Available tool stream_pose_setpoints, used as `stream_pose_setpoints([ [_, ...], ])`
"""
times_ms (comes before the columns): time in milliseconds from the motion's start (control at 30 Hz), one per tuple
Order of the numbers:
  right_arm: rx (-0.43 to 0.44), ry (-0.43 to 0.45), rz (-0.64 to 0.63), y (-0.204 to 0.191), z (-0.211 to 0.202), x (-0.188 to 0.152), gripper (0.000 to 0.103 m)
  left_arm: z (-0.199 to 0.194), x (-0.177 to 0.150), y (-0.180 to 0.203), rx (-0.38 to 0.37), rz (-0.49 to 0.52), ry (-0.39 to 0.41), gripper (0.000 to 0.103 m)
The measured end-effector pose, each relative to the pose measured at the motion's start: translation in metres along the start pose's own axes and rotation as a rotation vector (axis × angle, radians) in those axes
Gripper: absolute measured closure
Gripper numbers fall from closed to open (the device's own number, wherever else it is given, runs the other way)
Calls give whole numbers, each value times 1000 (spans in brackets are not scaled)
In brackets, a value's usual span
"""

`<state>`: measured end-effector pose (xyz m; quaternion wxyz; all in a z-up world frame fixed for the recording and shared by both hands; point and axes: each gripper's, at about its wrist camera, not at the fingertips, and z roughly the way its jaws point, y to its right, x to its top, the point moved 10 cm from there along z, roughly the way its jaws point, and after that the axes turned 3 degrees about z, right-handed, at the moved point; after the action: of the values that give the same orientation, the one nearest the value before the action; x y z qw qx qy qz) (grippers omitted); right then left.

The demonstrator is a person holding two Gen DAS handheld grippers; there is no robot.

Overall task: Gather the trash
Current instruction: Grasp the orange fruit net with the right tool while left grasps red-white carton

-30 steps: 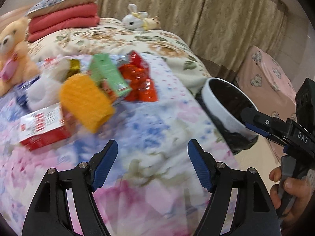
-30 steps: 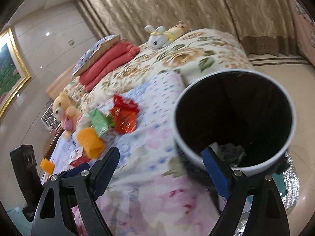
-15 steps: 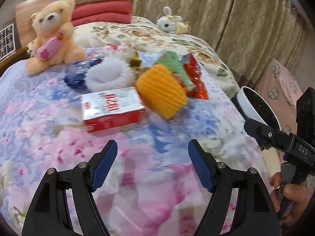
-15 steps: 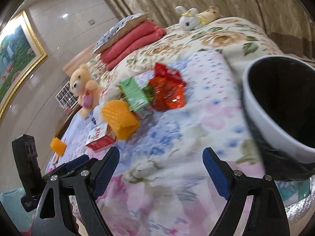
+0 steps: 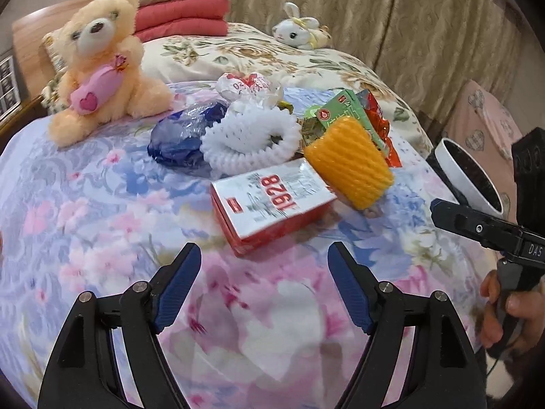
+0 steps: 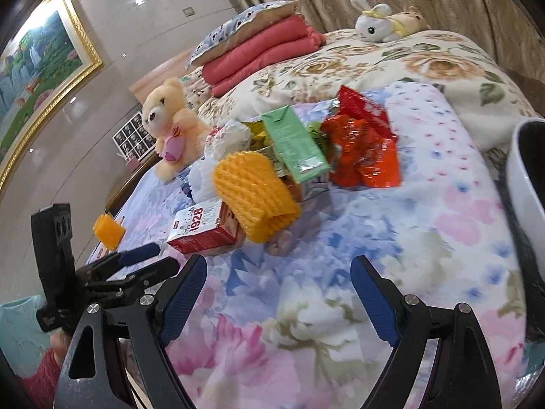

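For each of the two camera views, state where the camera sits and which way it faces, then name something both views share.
Left wrist: behind the open left gripper, facing the trash pile and teddy bear; the right gripper shows at right.
Right wrist: behind the open right gripper, facing the pile; the left gripper shows at left.
Shared: red-and-white box, yellow foam net.
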<state>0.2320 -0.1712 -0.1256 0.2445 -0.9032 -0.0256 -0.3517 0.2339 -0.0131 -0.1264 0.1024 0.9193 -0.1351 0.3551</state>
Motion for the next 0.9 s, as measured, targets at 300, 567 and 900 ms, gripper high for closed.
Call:
stream_pose_setpoints([
  [300,10,-7,-17,-11,26,11,15,23,17,-16,-84,107,-65,22],
  [567,14,-1,-7,-15,46,24,16,41,22,-2,-157,190,-88,22],
  [900,26,-4,-3,-12,49,24,71,37,21,16,-148,233,-52,42],
])
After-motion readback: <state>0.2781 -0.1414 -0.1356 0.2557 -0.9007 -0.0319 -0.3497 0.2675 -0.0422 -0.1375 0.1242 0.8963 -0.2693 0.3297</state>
